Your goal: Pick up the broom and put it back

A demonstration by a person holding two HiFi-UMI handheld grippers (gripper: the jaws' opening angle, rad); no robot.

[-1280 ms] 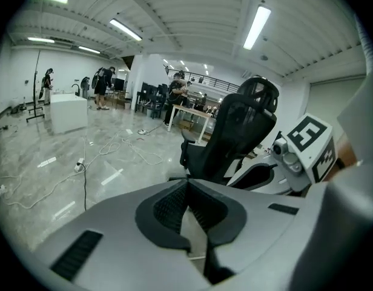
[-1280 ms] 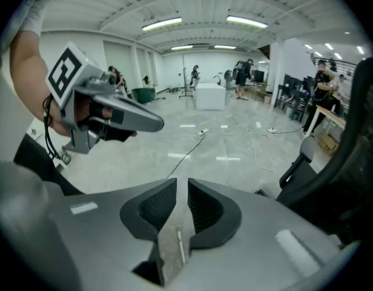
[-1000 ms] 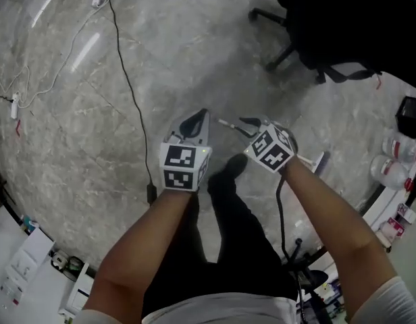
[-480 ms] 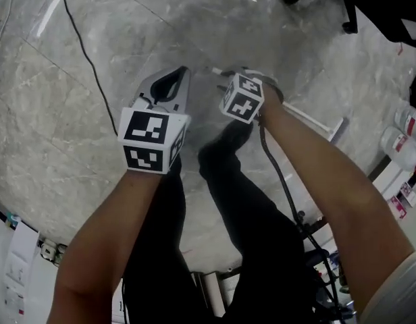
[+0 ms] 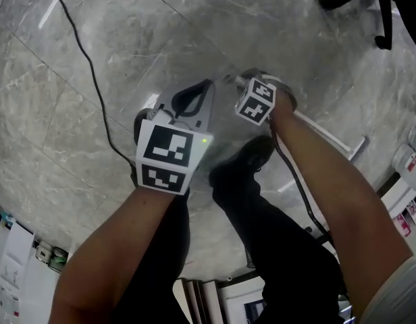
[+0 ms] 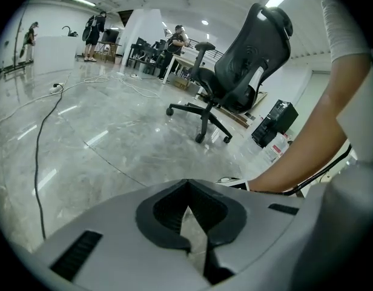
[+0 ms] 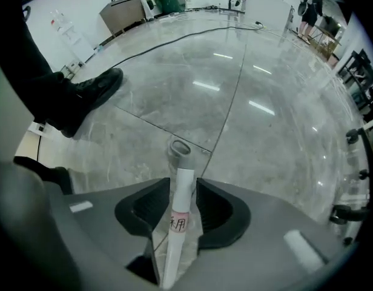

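The broom lies on the grey marble floor; its white handle (image 5: 323, 130) runs from my right gripper (image 5: 243, 79) toward the lower right. In the right gripper view the handle (image 7: 180, 205), with a pink-edged label and a grey cap end (image 7: 179, 149), stands between the jaws of my right gripper (image 7: 183, 183). That gripper points straight down and is open, with a thin gap on each side of the handle. My left gripper (image 5: 206, 84) hovers beside it to the left, shut and empty (image 6: 188, 187).
A black cable (image 5: 86, 52) crosses the floor on the left. The person's black shoe (image 5: 252, 155) is just below the grippers (image 7: 83, 96). A black office chair (image 6: 235, 71) stands beyond, a black box (image 6: 274, 120) past it, and bottles (image 5: 407, 157) at the right edge.
Both grippers have dropped toward the floor and the camera has followed them down. The right gripper has tipped to point downward over the broom handle's end.
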